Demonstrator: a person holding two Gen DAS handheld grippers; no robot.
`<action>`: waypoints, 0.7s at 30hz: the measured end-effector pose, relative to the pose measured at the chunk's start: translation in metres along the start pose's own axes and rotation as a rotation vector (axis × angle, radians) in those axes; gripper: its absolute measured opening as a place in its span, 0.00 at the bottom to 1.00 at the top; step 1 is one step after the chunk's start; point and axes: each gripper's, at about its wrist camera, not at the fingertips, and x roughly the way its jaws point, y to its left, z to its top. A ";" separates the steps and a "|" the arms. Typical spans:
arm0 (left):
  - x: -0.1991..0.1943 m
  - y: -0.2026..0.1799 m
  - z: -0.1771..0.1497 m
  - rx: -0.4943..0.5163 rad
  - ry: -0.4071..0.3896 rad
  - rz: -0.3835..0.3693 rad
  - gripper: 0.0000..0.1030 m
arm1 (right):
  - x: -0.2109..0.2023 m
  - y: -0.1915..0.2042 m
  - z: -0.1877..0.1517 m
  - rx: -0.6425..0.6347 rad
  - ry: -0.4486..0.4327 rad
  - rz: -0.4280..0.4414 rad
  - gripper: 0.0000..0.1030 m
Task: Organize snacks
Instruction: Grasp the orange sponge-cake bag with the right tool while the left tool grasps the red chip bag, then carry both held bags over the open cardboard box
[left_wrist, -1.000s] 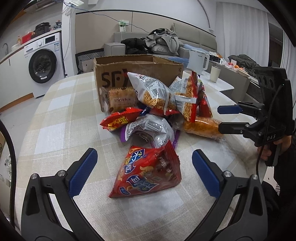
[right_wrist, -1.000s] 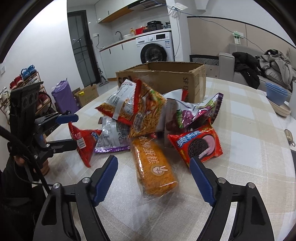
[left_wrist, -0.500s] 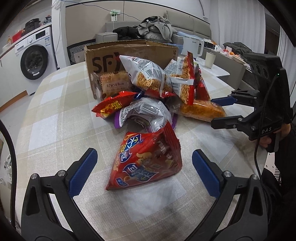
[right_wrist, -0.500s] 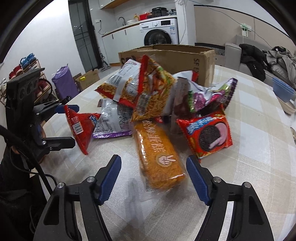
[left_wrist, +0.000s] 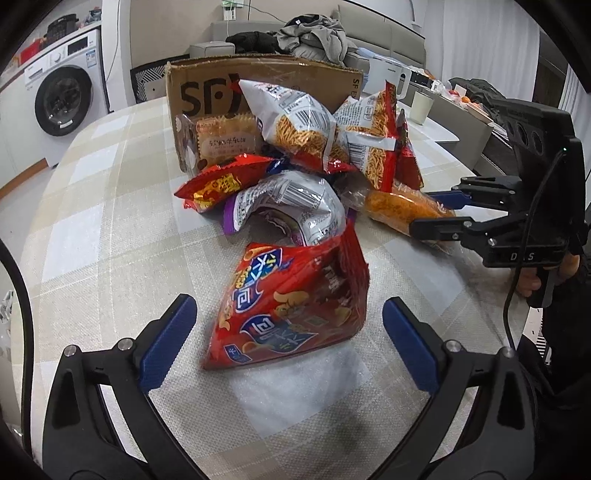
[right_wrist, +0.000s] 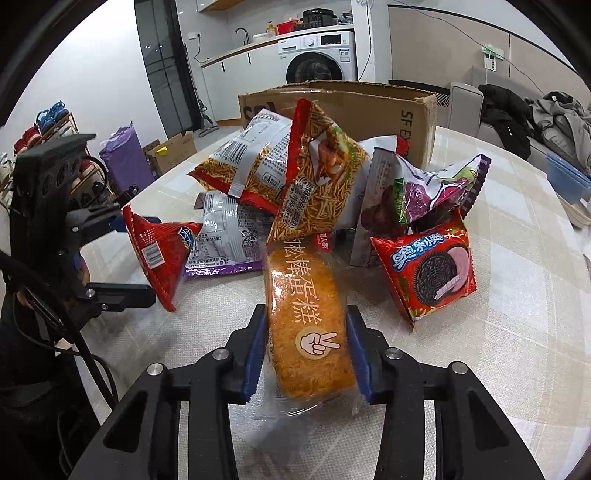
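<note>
- A heap of snack packets lies on a pale checked surface (left_wrist: 92, 236), piled against the front of an open cardboard box (left_wrist: 207, 92) that stands toward the far edge.
- The right tongs (right_wrist: 306, 345) have just been closing, and their blue pads now press both sides of an orange floss cake roll (right_wrist: 308, 314) in a clear wrapper. The roll lies lengthwise on the surface, its near end between the pads and its far end tucked under the heap.
- In the left wrist view the same right tongs (left_wrist: 430, 211) reach in from the right edge of the surface, gripping the end of the roll (left_wrist: 399, 210); a hand (left_wrist: 532, 280) holds their handle.
- The left tongs (left_wrist: 290, 339) stand wide, one pad on each side of a red chip bag (left_wrist: 291, 306) that lies nearest the front edge. The pads are clear of the bag.
- Just behind the red bag sits a silver and purple packet (left_wrist: 291, 206), and beside that a small red and gold packet (left_wrist: 221, 181).
- Two bags of thin noodle sticks (right_wrist: 317, 177) lean on top of the heap.
- A red sandwich-cookie pack (right_wrist: 428, 269) lies beside the roll on the surface, with a purple sweet-potato packet (right_wrist: 436, 184) behind it.
- A biscuit pack (left_wrist: 225, 142) leans upright on the box front.
</note>
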 end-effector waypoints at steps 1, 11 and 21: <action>0.002 0.000 0.000 0.001 0.005 -0.001 0.97 | 0.000 0.000 0.000 -0.004 -0.001 0.000 0.39; 0.017 0.002 0.002 -0.017 0.036 0.002 0.75 | -0.001 0.005 -0.001 -0.023 -0.005 -0.010 0.39; 0.004 -0.002 0.008 -0.014 -0.038 -0.007 0.55 | -0.014 0.016 -0.008 -0.095 -0.054 -0.007 0.37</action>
